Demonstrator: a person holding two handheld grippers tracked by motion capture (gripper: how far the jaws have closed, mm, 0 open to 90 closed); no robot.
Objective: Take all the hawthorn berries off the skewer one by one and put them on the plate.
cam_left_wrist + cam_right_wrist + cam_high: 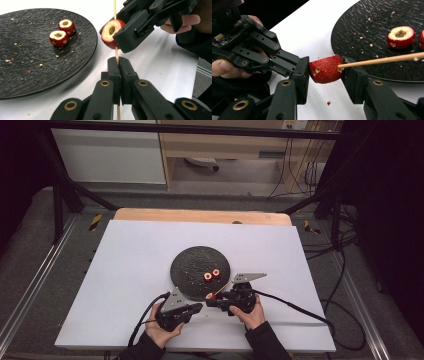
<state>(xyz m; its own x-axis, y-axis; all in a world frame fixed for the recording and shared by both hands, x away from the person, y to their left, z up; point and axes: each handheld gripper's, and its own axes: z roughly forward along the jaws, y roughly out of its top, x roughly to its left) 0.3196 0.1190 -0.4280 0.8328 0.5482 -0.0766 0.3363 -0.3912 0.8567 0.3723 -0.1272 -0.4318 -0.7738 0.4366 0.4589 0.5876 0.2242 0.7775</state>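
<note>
My left gripper (118,62) is shut on a thin wooden skewer (116,52) that rises between its jaws. A cored red fruit piece (110,31) is threaded on that skewer just past the left jaws. My right gripper (325,72) is shut on this fruit piece (325,68), one pad on each side, and the skewer (382,60) sticks out toward the plate. In the high view both grippers meet tip to tip, left gripper (199,307) and right gripper (210,301), just in front of the black plate (192,265).
The round black plate (37,57) holds two more cored red fruit pieces (67,25) (58,38) and scattered crumbs. It lies on a white board (125,270) over a wooden table. Cables trail from both grippers toward the near and right edges.
</note>
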